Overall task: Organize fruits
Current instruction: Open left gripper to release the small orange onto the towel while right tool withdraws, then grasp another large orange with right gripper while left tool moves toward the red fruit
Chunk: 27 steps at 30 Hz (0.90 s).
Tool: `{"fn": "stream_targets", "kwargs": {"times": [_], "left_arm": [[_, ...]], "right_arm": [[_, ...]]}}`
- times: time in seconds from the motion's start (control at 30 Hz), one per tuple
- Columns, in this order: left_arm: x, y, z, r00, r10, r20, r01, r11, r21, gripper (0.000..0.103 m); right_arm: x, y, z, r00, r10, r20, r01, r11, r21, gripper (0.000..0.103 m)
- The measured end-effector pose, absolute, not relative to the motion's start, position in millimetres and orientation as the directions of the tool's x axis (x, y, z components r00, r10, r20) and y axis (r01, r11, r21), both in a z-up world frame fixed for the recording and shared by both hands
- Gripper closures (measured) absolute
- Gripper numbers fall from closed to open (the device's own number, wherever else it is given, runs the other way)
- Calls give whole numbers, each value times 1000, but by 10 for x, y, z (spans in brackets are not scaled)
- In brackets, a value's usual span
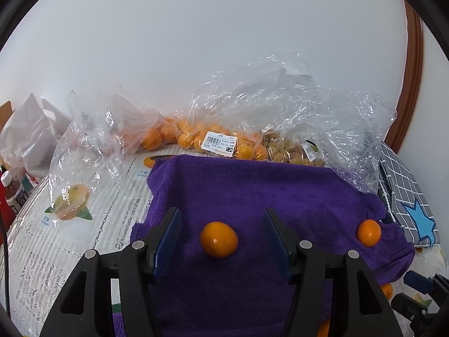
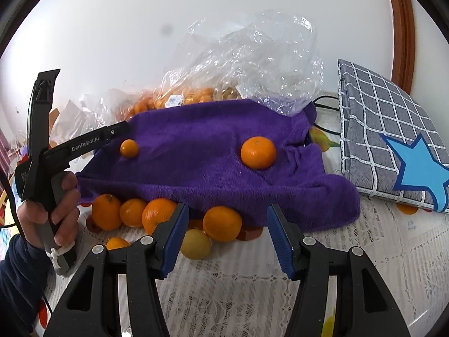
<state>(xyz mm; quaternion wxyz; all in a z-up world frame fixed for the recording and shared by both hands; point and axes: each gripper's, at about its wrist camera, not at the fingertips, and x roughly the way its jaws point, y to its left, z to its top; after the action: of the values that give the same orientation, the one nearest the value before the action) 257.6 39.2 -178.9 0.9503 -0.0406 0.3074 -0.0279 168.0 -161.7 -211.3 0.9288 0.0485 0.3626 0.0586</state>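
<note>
In the left wrist view a small orange (image 1: 219, 239) lies on a purple towel (image 1: 252, 185). It sits between the fingers of my left gripper (image 1: 223, 212), which is open with a gap on each side. A second orange (image 1: 369, 233) rests at the towel's right edge. In the right wrist view my right gripper (image 2: 228, 206) is open around an orange (image 2: 222, 223) at the purple towel's (image 2: 210, 174) front edge, and the pads are clear of it. More oranges (image 2: 132, 213) and a yellow fruit (image 2: 195, 243) lie beside it. Two oranges (image 2: 258, 152) sit on top of the towel.
Clear plastic bags of oranges (image 1: 193, 134) and of tan fruit (image 1: 294, 153) lie behind the towel by the wall. A grey checked cushion with a blue star (image 2: 387, 129) sits to the right. A bottle (image 1: 11, 193) stands far left. A hand (image 2: 59, 210) holds the left tool's handle.
</note>
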Motion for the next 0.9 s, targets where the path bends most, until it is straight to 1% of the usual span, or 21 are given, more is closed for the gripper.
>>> {"fn": "stream_targets", "kwargs": {"times": [0.13, 0.3, 0.43, 0.47, 0.53, 0.57, 0.67, 0.8, 0.9], "left_arm": [[2584, 407, -1795, 808, -79, -584, 24, 995, -100, 45], [2591, 413, -1801, 805, -80, -588, 21, 994, -107, 45], [2591, 400, -1813, 796, -93, -598, 32, 993, -112, 45], [2584, 399, -1810, 797, -91, -597, 31, 993, -111, 45], [2549, 409, -1795, 804, -88, -588, 27, 993, -111, 45], [2533, 418, -1788, 806, -85, -586, 24, 993, -111, 45], [2464, 482, -1753, 812, -84, -578, 12, 992, -126, 45], [2343, 571, -1688, 823, -87, -561, 1, 988, -152, 45], [2217, 614, -1674, 829, -78, -555, -3, 990, -144, 45]], "right_arm": [[1666, -1590, -2129, 722, 152, -675, -89, 988, 126, 46], [1723, -1582, -2193, 690, 139, -711, -78, 990, 118, 46], [1818, -1639, -2209, 666, 183, -723, -84, 982, 172, 48], [1858, -1658, -2214, 655, 198, -729, -84, 978, 190, 49], [1943, -1703, -2240, 628, 227, -745, -74, 970, 233, 62], [1984, -1727, -2267, 608, 241, -756, -66, 965, 254, 65], [2020, -1814, -2299, 587, 299, -752, -56, 942, 331, 66], [1912, -1853, -2199, 638, 259, -725, -48, 953, 299, 66], [1783, -1887, -2096, 694, 162, -702, -19, 978, 207, 66]]}}
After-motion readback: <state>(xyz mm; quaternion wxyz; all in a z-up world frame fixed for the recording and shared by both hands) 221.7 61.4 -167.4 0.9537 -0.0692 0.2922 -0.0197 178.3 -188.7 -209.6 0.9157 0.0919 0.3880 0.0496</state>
